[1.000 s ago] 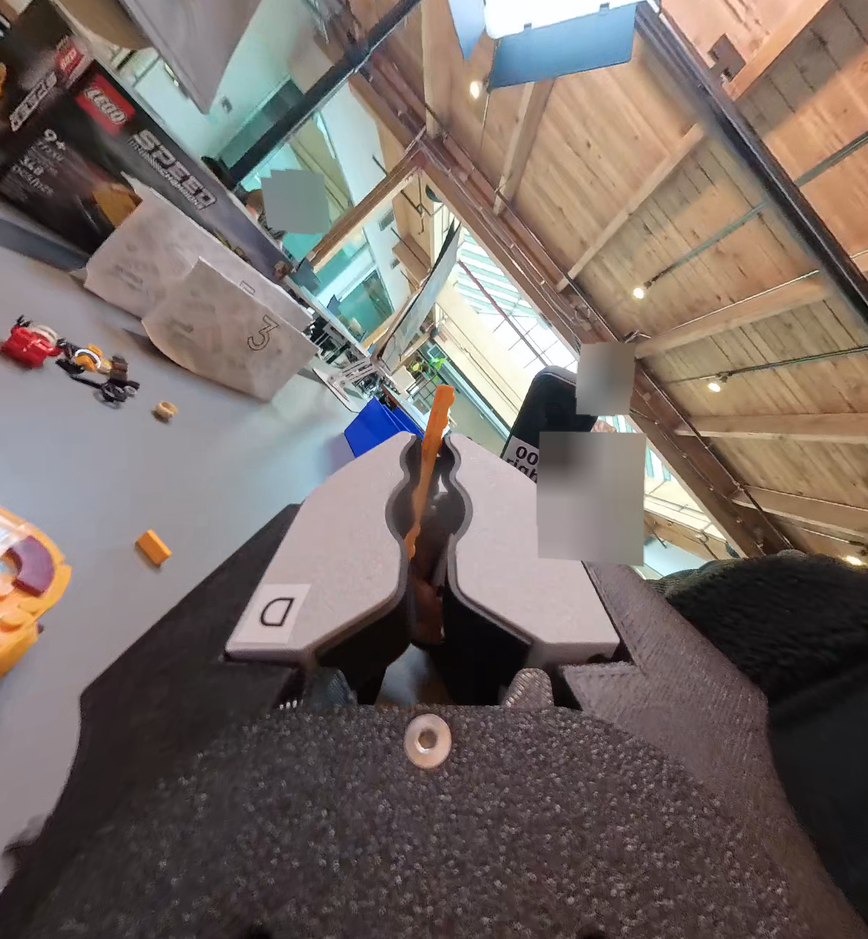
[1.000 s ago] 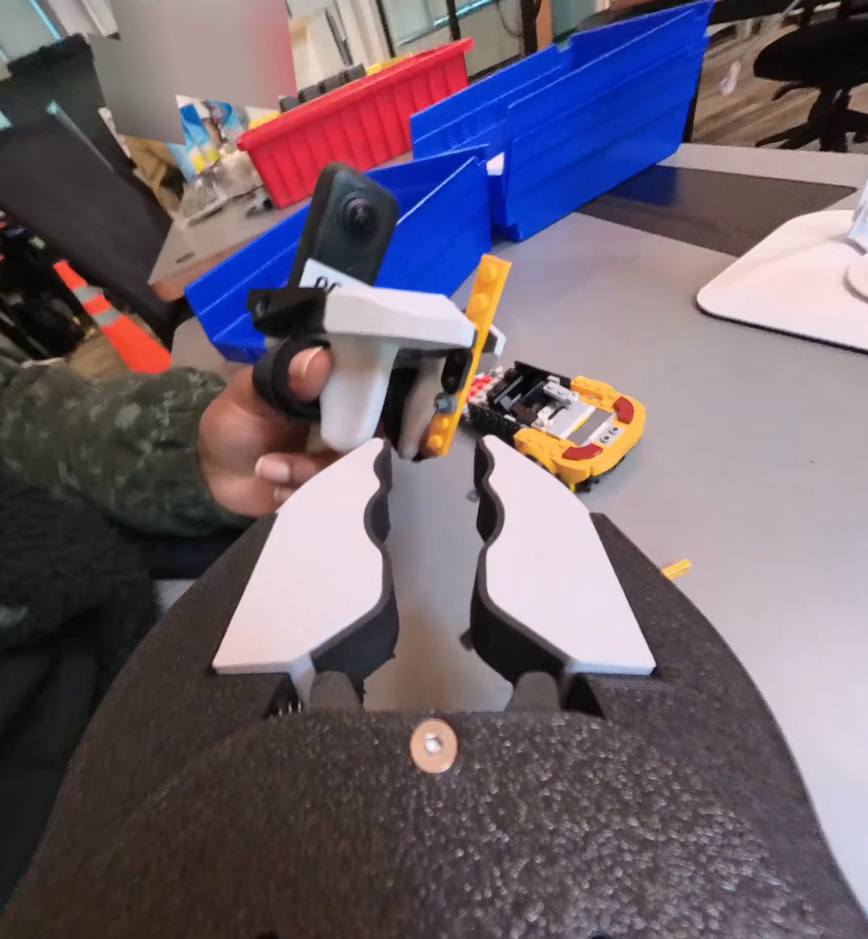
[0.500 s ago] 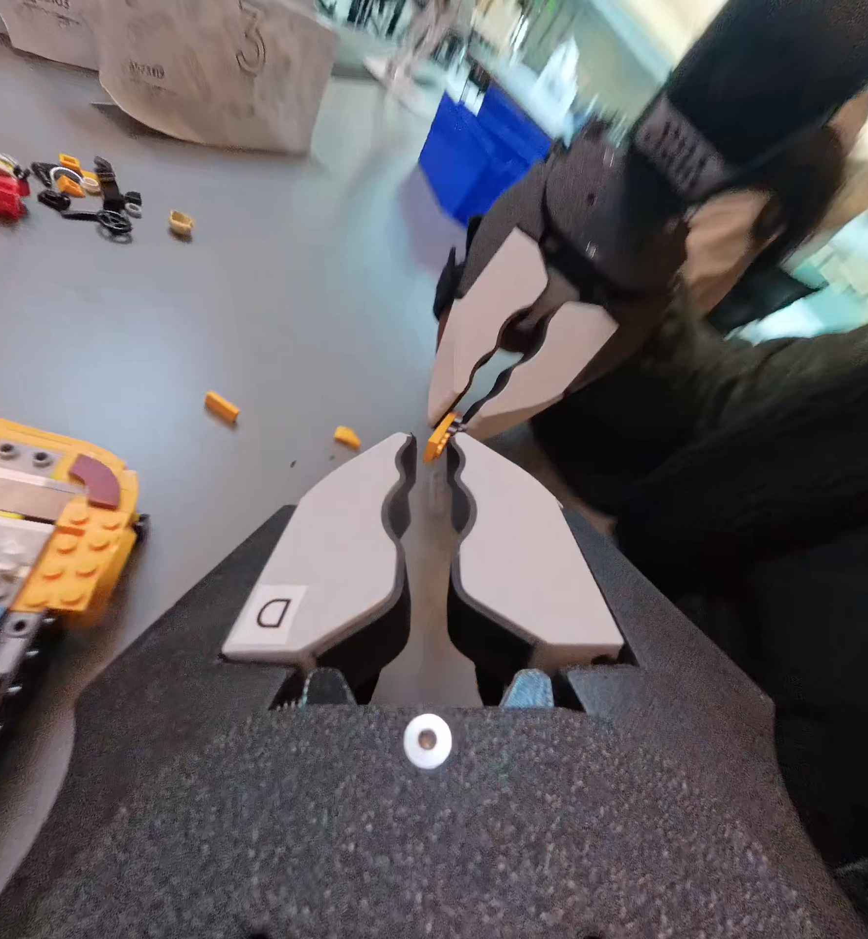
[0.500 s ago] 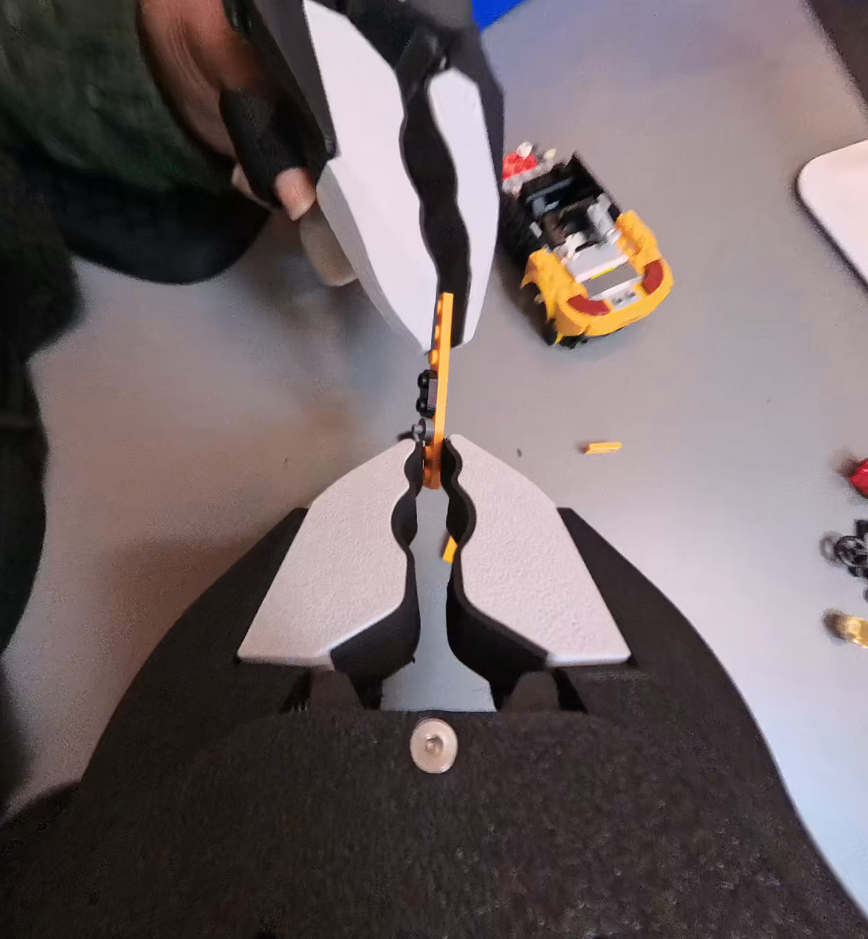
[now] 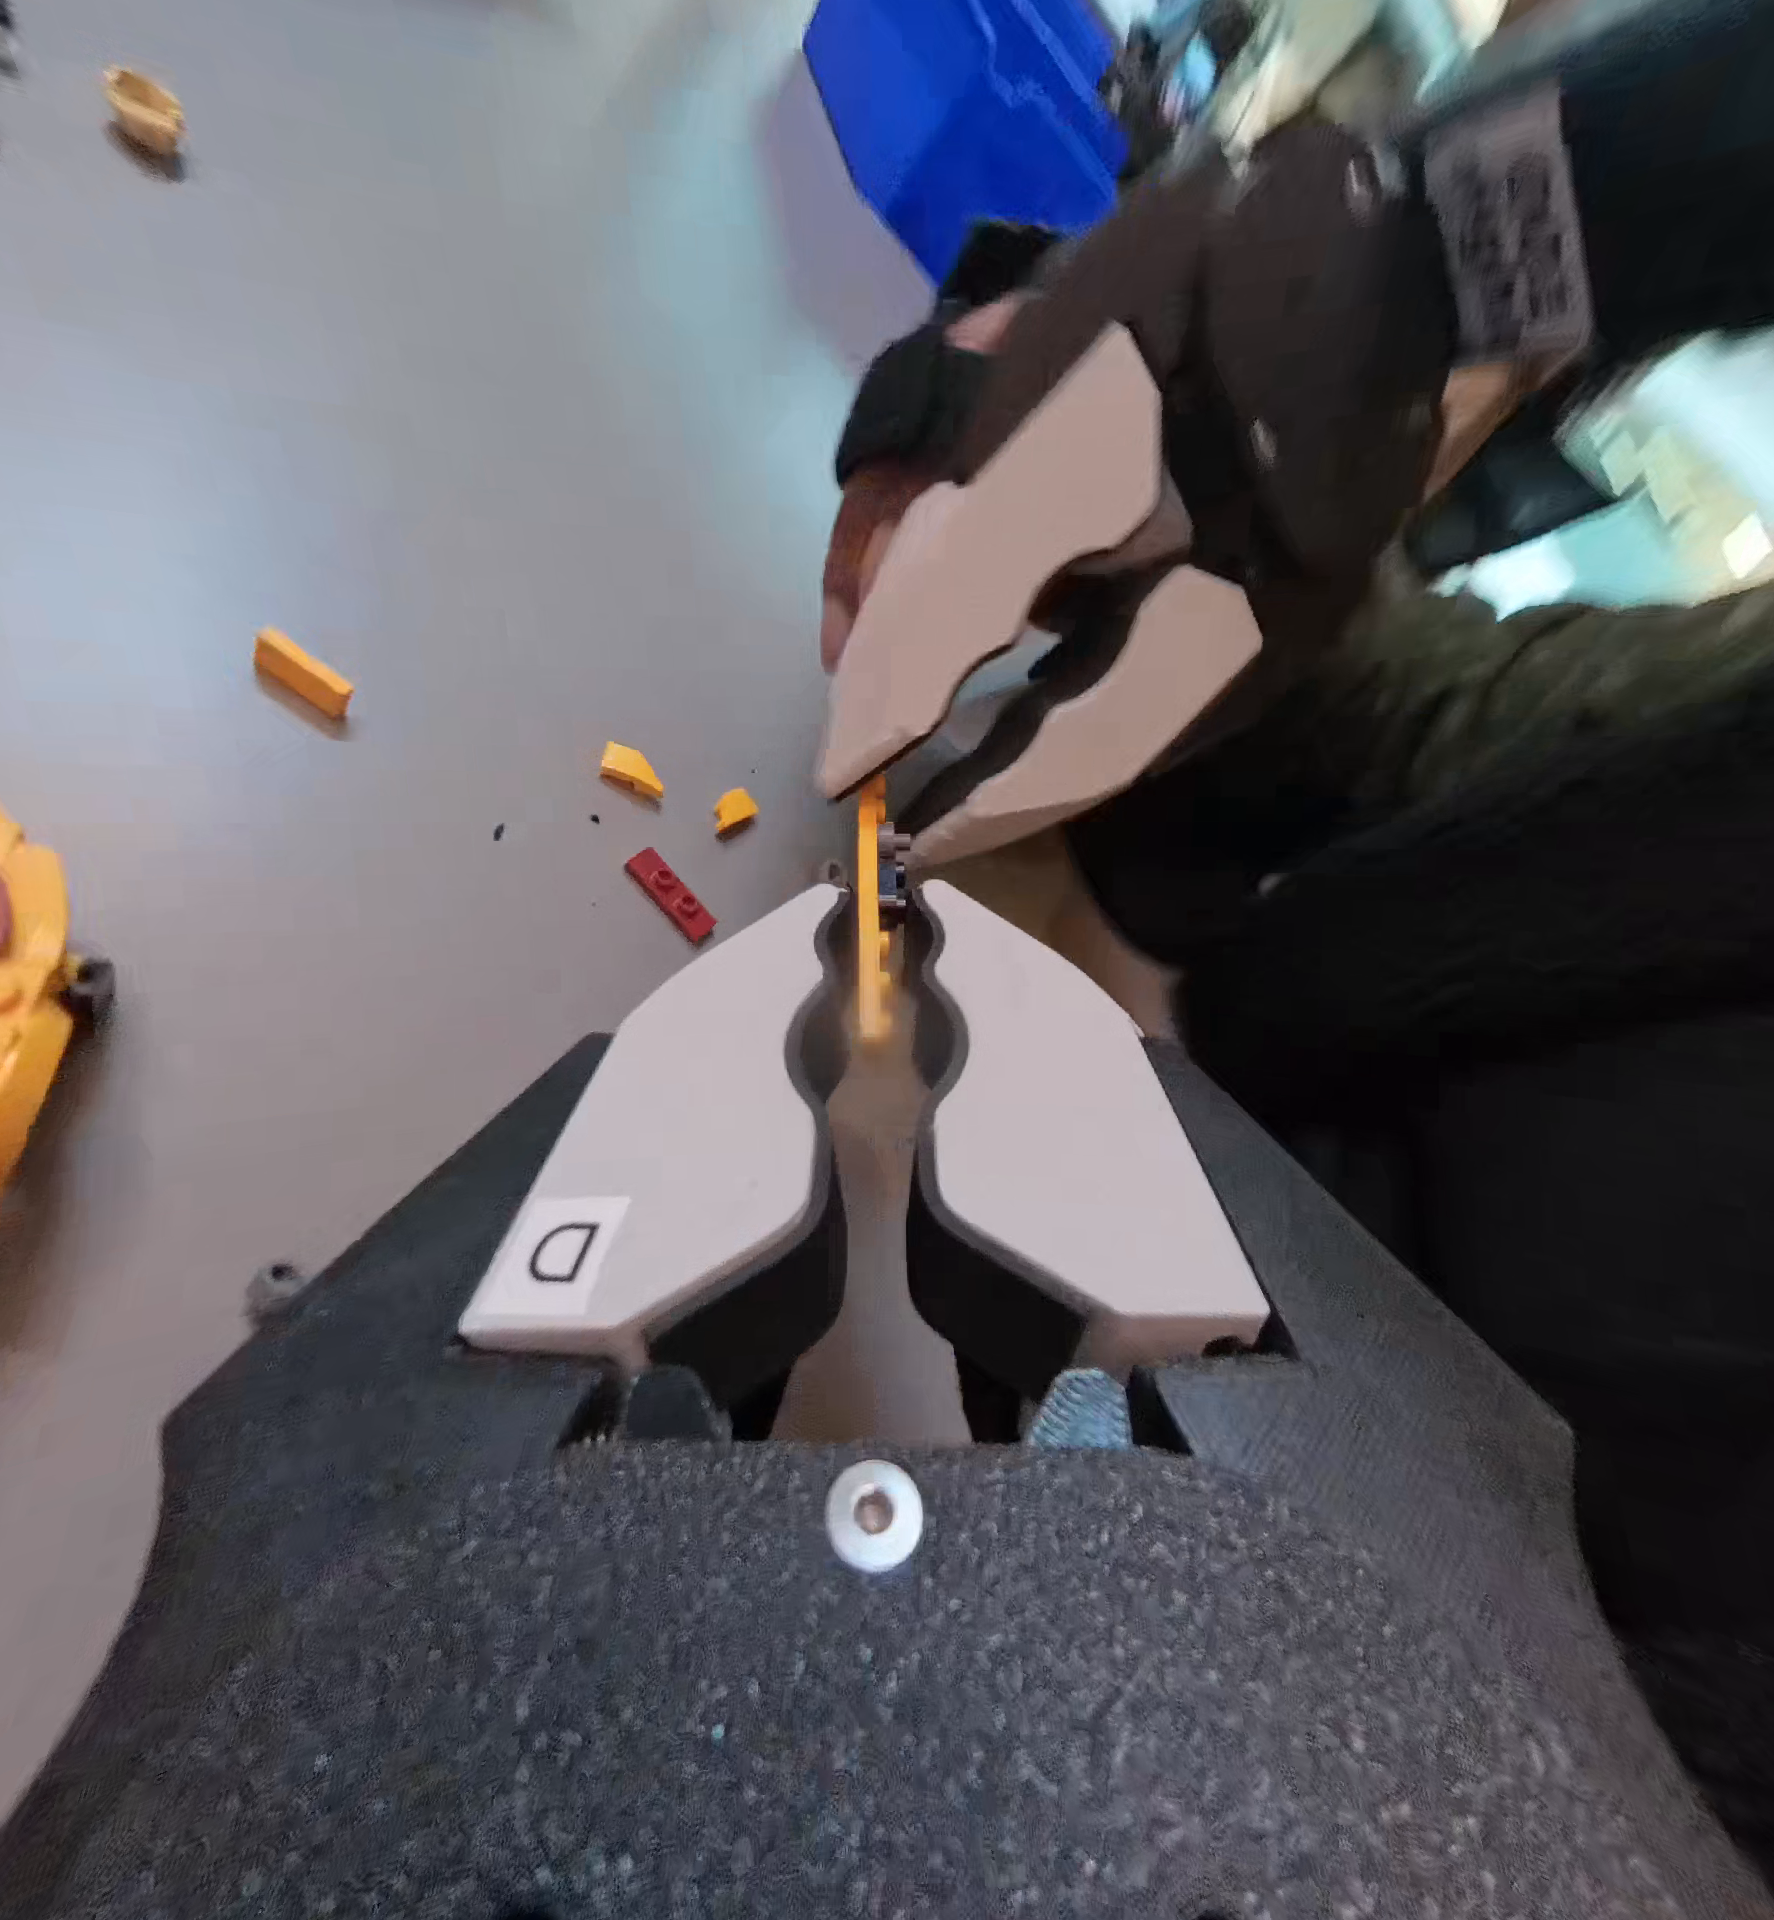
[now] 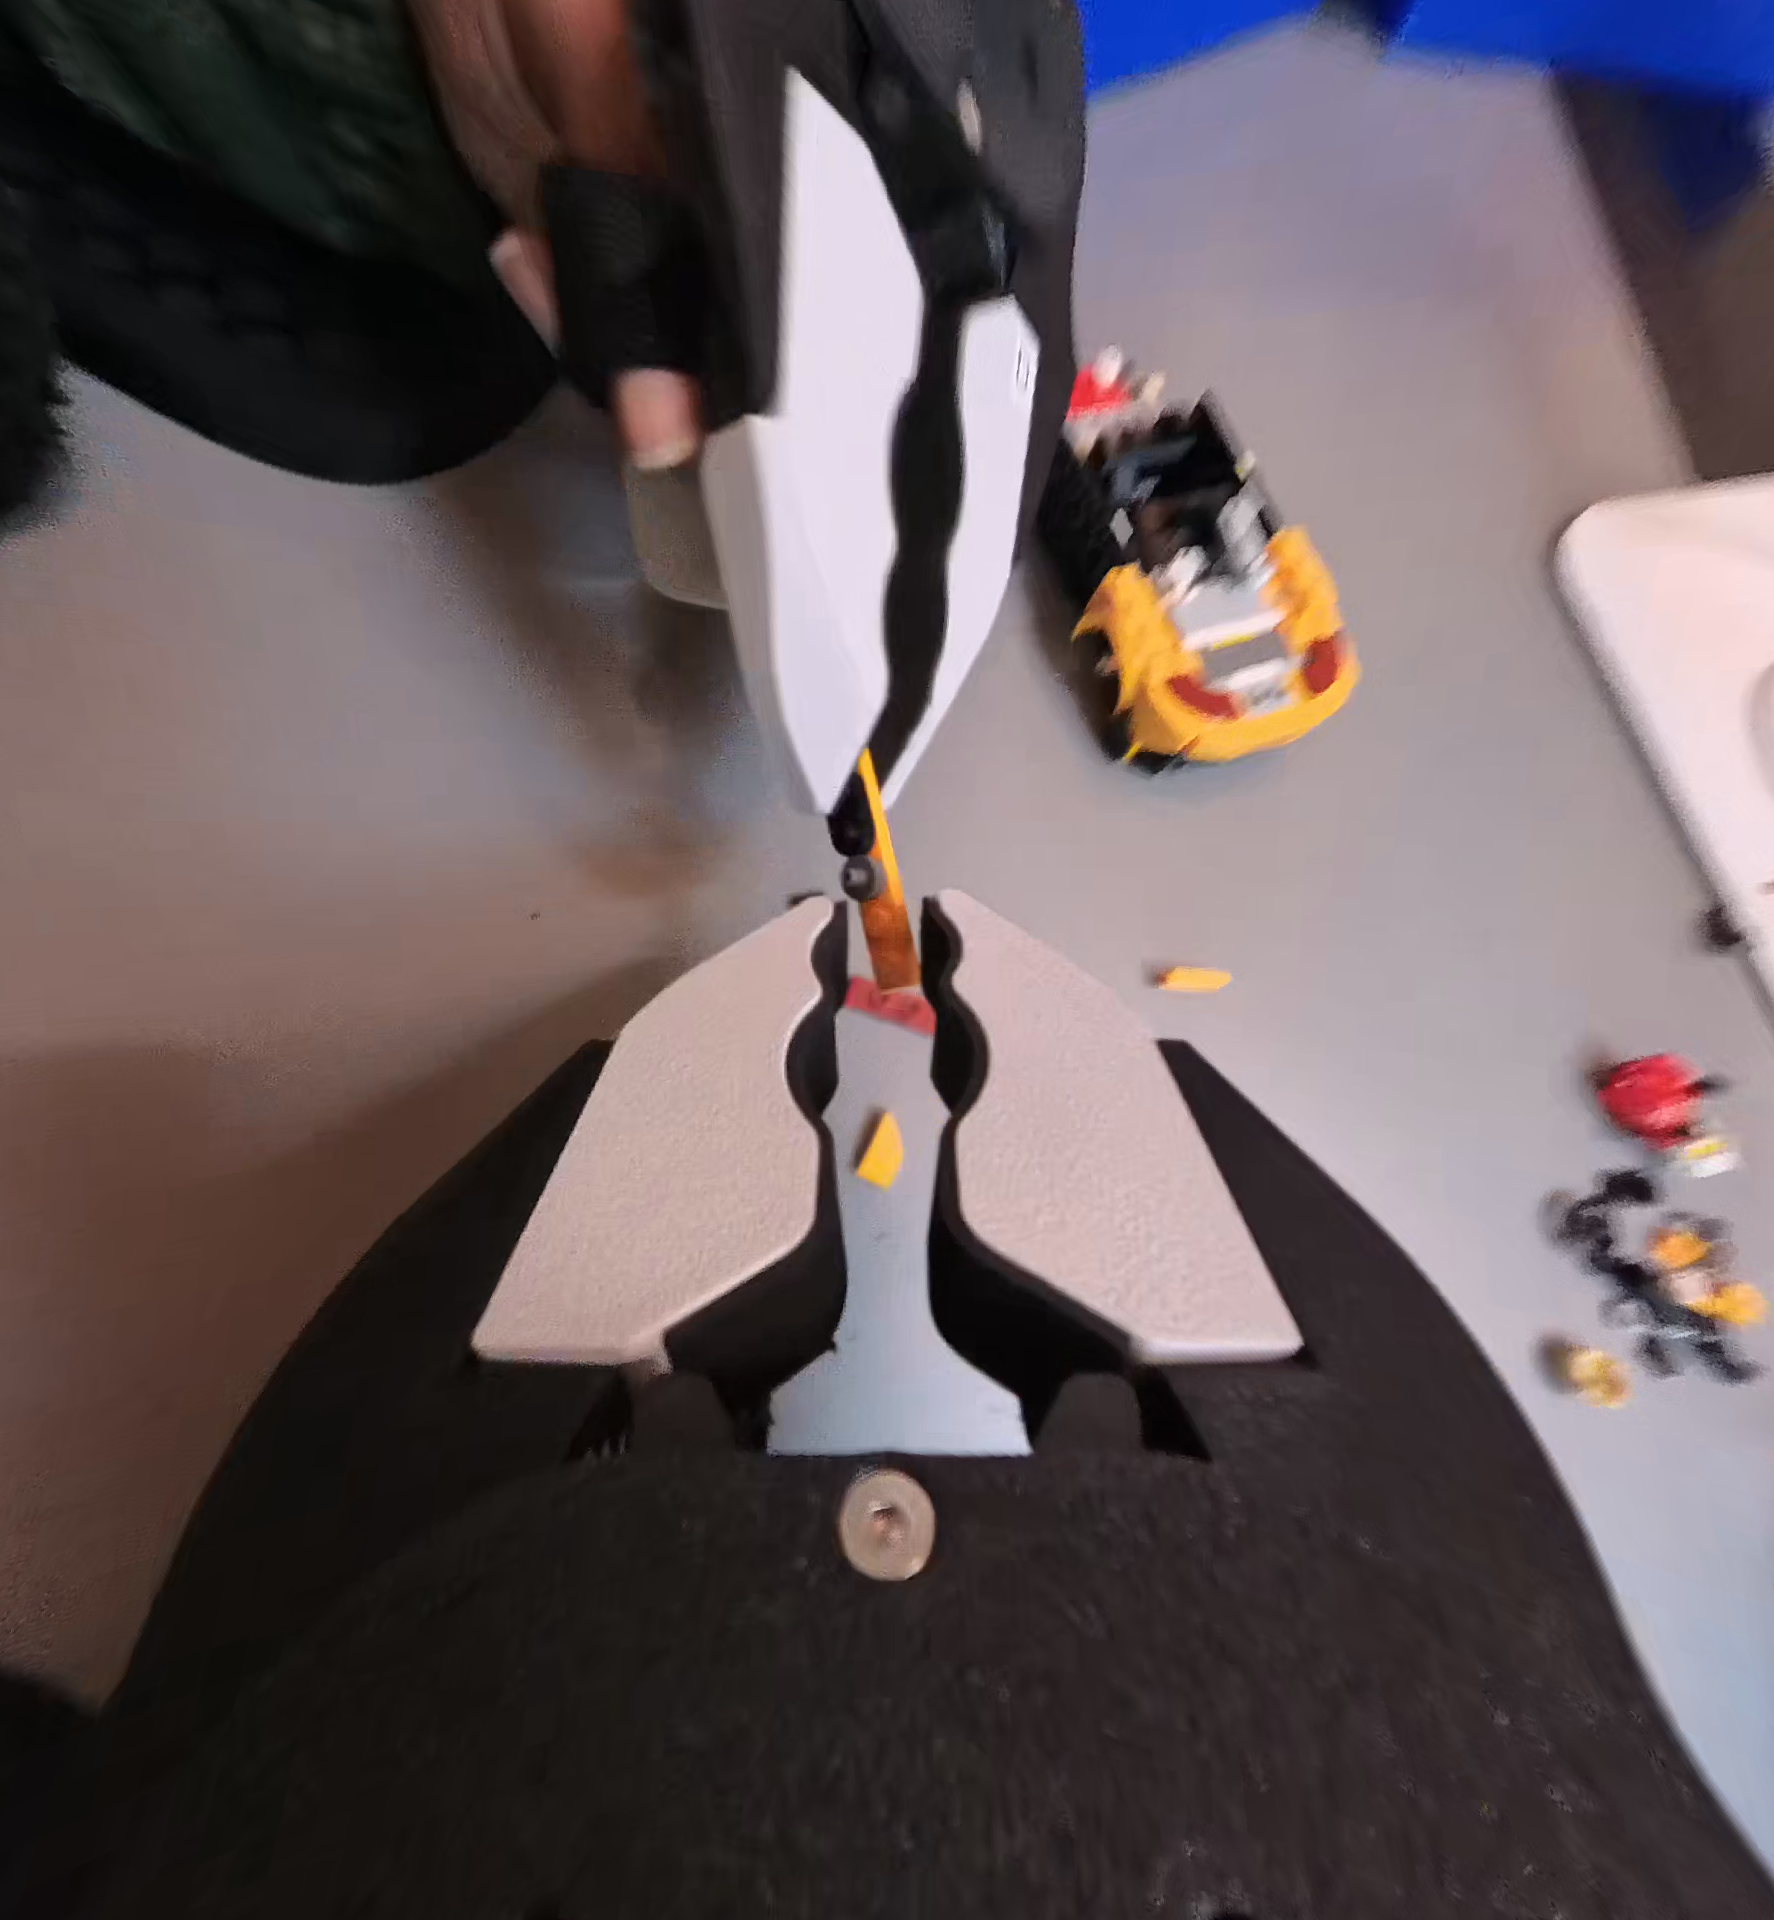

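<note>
left tongs [image 5: 875,904]: narrow, clamped on orange brick plate [image 5: 870,935] carrying small dark pieces, held above grey desk [image 5: 395,416] | right tongs [image 6: 883,914]: slightly apart around the plate's other end, gaps both sides, not gripping | blue bin [image 5: 966,114]: far, contents not visible | desk: partly built yellow toy car [image 6: 1215,623], red plate [image 5: 670,895], loose orange bits.

- I'm at a grey worktable [image 6: 1382,312] in what looks like a workshop or lab.
- Blue bins [image 5: 956,114] stand at its far edge.
- Loose toy bricks [image 5: 301,673] and a half-built toy car [image 6: 1215,623] lie on it.
</note>
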Action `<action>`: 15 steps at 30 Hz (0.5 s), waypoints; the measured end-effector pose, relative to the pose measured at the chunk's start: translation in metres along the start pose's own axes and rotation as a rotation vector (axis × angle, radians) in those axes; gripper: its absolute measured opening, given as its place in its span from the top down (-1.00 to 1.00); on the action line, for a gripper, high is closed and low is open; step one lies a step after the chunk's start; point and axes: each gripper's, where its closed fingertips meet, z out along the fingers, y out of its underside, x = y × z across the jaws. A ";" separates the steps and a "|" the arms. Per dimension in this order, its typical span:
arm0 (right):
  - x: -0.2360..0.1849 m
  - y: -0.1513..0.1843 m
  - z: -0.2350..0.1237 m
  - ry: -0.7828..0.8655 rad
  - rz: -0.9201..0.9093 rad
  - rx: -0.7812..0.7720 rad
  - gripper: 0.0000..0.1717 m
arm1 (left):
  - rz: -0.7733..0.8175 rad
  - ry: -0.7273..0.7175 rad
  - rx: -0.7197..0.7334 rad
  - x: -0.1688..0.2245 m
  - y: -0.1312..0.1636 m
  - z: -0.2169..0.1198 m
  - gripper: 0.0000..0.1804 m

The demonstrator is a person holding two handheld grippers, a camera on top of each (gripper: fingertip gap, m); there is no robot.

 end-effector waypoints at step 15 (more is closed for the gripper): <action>0.001 -0.007 0.004 0.224 -0.402 -0.006 0.91 | -0.300 0.173 0.061 0.001 -0.002 0.000 0.91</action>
